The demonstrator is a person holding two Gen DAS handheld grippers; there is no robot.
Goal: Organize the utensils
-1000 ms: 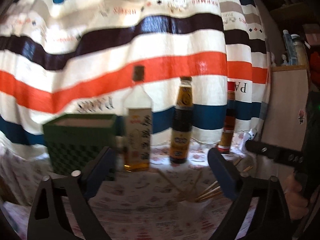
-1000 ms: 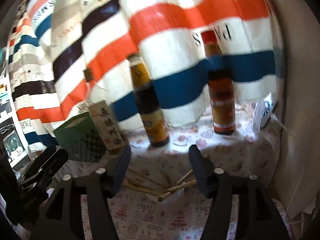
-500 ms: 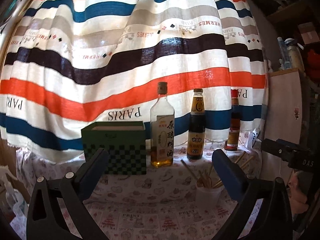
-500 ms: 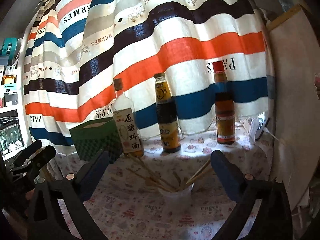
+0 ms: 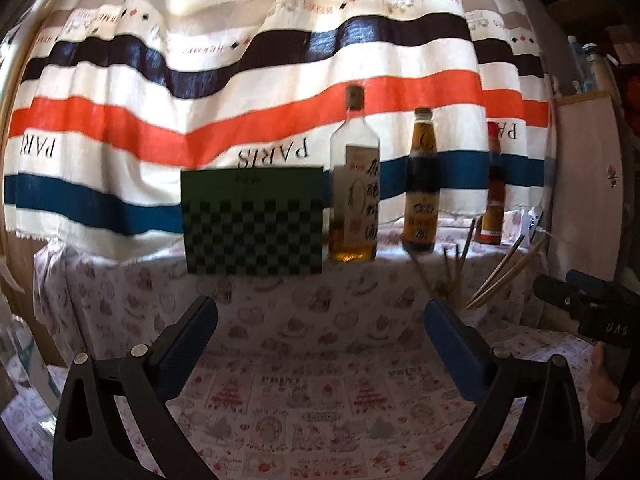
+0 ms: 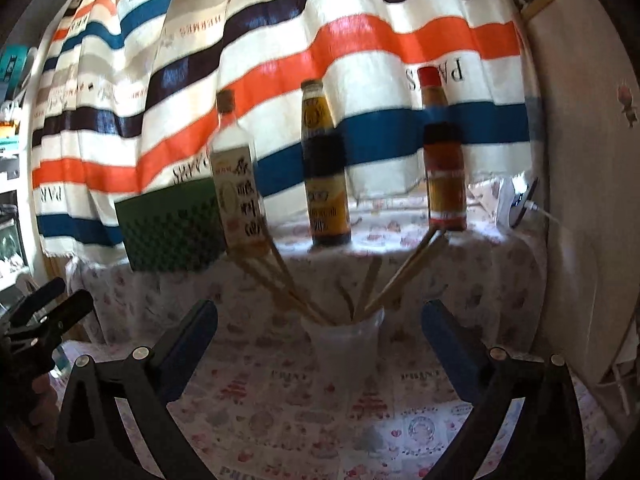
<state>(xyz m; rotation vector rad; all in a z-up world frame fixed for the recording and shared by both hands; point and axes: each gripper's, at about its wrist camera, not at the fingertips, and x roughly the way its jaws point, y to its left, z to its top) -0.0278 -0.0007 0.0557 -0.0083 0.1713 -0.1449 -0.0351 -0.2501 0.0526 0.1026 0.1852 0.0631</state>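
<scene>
Several wooden chopsticks (image 6: 404, 270) stand fanned out in a translucent white cup (image 6: 344, 340) on the patterned tablecloth (image 6: 320, 412). In the left wrist view the chopsticks (image 5: 504, 276) poke up behind my right finger and the cup is hidden. My right gripper (image 6: 320, 330) is open and empty, its fingers either side of the cup but nearer the camera. My left gripper (image 5: 320, 326) is open and empty, left of the cup. A green checkered box (image 5: 252, 220) stands at the back left.
Three bottles stand along the back: a clear one with yellow liquid (image 5: 355, 196), a dark sauce bottle (image 5: 421, 192) and a red-capped one (image 5: 494, 196). A striped curtain (image 5: 240, 80) hangs behind. A white panel (image 6: 580, 200) closes the right side. The table's front-left corner drops away.
Both grippers have pulled back from the table and dropped lower, so the box, bottles and cup stand farther off. Both stay open and empty.
</scene>
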